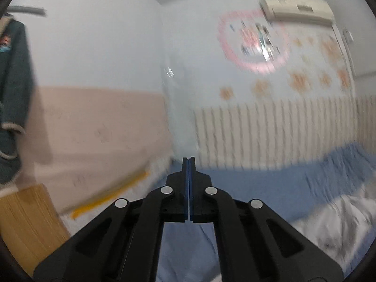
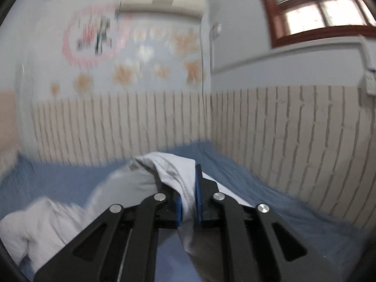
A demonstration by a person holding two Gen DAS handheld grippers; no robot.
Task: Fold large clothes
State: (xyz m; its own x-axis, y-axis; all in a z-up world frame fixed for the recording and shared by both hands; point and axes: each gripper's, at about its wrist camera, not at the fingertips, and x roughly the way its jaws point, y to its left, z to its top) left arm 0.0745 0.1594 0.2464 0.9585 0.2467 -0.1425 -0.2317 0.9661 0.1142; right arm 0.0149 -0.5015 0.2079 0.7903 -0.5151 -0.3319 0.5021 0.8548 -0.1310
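Note:
A white garment (image 2: 174,171) lies rumpled on a bed with a blue sheet (image 2: 246,183). My right gripper (image 2: 188,188) is shut on a fold of the white garment and holds it lifted above the bed; cloth hangs down between the fingers. More of the garment trails to the lower left (image 2: 40,225). My left gripper (image 1: 189,162) is shut with its pads pressed together and nothing between them, raised above the blue sheet (image 1: 246,188). The white garment (image 1: 329,223) shows at the lower right of the left wrist view. Both views are motion-blurred.
The bed stands in a room corner with cream slatted wall panels (image 2: 270,127) behind and to the right. A wooden piece of furniture (image 1: 25,221) stands at the left. A dark green coat (image 1: 14,75) hangs on the left wall. A window (image 2: 317,11) is at upper right.

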